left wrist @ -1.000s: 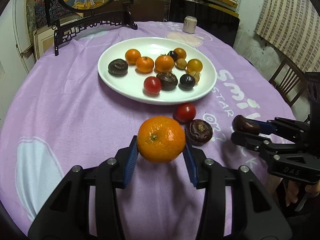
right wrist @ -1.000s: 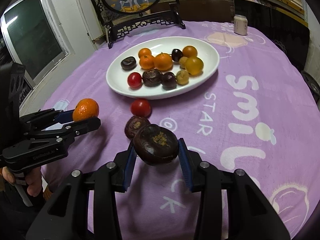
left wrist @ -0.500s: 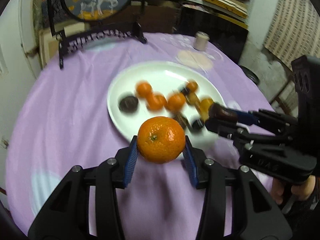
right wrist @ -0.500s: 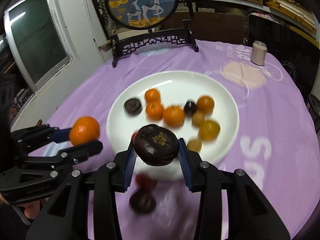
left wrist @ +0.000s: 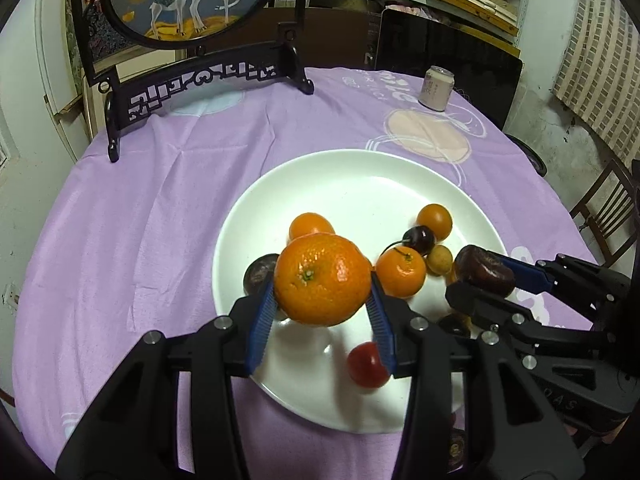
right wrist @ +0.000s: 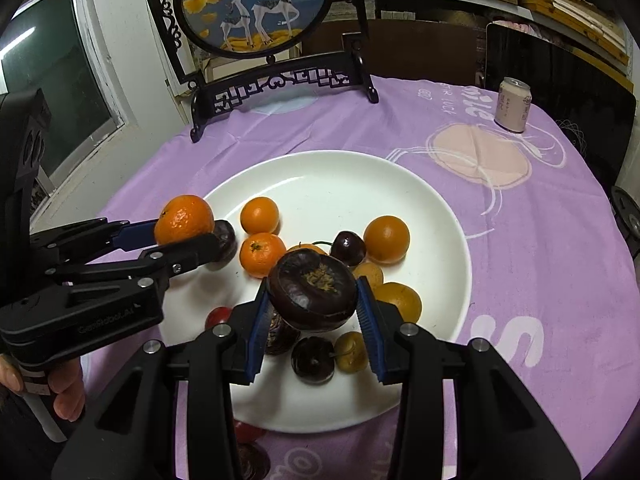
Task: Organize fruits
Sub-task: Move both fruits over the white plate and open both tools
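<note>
My left gripper (left wrist: pixel 323 300) is shut on a large orange mandarin (left wrist: pixel 323 279) and holds it above the near left part of the white plate (left wrist: pixel 352 184); it also shows in the right wrist view (right wrist: pixel 184 236). My right gripper (right wrist: pixel 314 306) is shut on a dark brown round fruit (right wrist: pixel 313 290) above the plate's (right wrist: pixel 328 176) near middle; it shows in the left wrist view too (left wrist: pixel 486 268). The plate holds several small oranges, dark fruits, yellow fruits and a red tomato (left wrist: pixel 367 364).
A purple cloth (left wrist: pixel 160 208) covers the round table. A black framed deer screen (right wrist: pixel 256 8) stands at the back. A pale can (right wrist: pixel 513 104) stands back right. A red tomato (right wrist: pixel 248 431) and a dark fruit (right wrist: pixel 252 462) lie on the cloth before the plate.
Both grippers have moved forward from the near cloth to over the plate, each still holding its fruit. The plate now fills the middle of both views.
</note>
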`<state>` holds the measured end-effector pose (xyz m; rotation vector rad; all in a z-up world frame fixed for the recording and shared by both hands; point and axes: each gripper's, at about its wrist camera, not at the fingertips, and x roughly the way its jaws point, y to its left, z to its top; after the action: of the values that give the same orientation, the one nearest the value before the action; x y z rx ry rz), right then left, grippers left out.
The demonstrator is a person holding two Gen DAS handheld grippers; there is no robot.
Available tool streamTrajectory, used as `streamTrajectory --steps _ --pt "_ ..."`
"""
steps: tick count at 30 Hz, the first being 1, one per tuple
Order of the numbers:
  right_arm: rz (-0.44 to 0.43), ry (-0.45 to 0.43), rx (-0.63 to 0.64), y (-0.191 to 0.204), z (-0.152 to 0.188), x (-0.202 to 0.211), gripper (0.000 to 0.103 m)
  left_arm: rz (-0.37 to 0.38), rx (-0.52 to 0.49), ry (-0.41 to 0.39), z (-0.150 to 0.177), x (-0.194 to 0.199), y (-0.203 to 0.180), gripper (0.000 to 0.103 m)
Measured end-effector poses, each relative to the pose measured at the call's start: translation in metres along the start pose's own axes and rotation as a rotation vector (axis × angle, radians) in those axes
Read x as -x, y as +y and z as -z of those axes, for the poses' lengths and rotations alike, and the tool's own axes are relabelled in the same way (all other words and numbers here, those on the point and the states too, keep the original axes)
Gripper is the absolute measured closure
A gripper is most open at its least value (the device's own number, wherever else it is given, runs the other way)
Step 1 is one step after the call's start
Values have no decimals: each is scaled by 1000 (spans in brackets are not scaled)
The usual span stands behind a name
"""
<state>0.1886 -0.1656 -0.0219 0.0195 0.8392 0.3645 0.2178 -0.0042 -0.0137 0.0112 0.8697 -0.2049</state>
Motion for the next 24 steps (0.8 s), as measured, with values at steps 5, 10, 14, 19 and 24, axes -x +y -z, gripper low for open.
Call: streamTrajectory --steps 5,10,14,19,24 --pt "110 -59 26 -1 -1 4 47 -32 0 -113 1 24 3 25" --pt "126 -123 -49 -25 -1 15 45 -36 26 -129 9 25 8 25" --pt "133 -108 -96 -39 4 12 45 -36 86 -84 23 20 15 25" --pt "99 -159 -89 -35 9 24 45 -24 135 -70 47 33 19 25" --pt "35 -114 -109 -19 36 38 45 -3 159 -47 84 57 24 25"
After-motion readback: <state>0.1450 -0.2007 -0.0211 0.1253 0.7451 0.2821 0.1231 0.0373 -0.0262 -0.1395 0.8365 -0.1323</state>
